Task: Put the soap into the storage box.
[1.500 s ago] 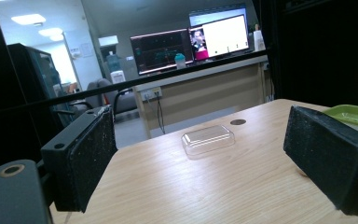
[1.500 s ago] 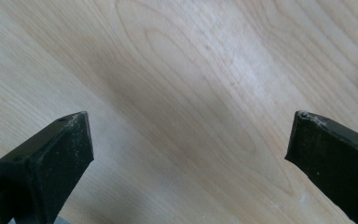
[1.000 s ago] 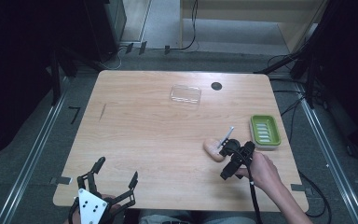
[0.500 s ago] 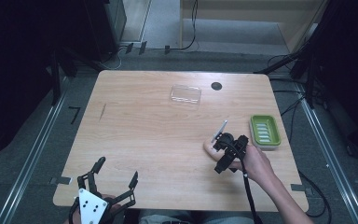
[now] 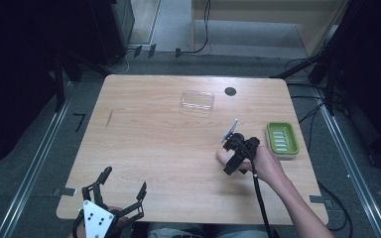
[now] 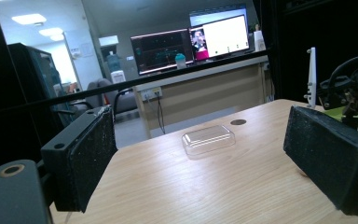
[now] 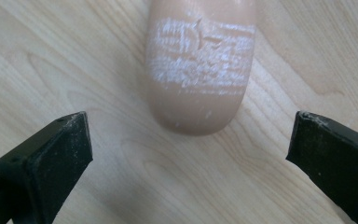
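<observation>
One wooden table [image 5: 149, 148] stands amid grey floor [image 5: 30, 148] and cables [image 5: 198, 34].

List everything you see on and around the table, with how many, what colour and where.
Soap bar: one, tan with white scuffs, on the table between the right tool's open jaws.
Clear lid: one, transparent, far middle of the table.
Soap dish: one, green, right edge.
Round hole: one, black, far side beside the lid.
Table: one, light wood.
Left tool: one, black, near left corner, open.
Right tool: one, black, over the soap, open.
</observation>
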Demonstrator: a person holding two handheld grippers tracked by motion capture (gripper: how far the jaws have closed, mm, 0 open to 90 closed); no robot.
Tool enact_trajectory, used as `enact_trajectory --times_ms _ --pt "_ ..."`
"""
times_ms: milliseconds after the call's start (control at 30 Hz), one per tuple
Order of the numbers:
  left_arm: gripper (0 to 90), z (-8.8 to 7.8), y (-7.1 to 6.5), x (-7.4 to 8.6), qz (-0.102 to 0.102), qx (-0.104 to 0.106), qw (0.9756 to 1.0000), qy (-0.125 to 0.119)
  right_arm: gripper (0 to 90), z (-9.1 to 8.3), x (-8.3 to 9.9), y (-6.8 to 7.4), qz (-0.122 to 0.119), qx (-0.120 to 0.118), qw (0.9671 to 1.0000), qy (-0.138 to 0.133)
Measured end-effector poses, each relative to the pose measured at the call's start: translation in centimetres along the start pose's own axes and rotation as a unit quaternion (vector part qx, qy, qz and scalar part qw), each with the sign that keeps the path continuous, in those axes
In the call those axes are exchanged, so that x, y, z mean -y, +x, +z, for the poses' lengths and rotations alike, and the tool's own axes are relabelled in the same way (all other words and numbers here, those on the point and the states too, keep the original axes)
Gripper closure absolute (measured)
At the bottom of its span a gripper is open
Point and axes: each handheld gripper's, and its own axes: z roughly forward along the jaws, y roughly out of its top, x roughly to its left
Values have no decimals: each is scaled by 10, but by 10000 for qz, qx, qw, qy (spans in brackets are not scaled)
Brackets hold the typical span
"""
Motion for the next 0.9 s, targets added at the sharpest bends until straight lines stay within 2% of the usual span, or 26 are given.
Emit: enact_trajectory --times_ms 333,633,900 --pt "99 0 0 0 -3 -5 10000 2 0 5 -14 -1 17 -57 10000 15" --pt "99 0 0 0 -11 -3 10000 -3 0 16 -27 0 26 -86 9998 162" --pt "99 0 0 0 0 0 10000 2 36 26 -35 -2 53 -54 9996 254"
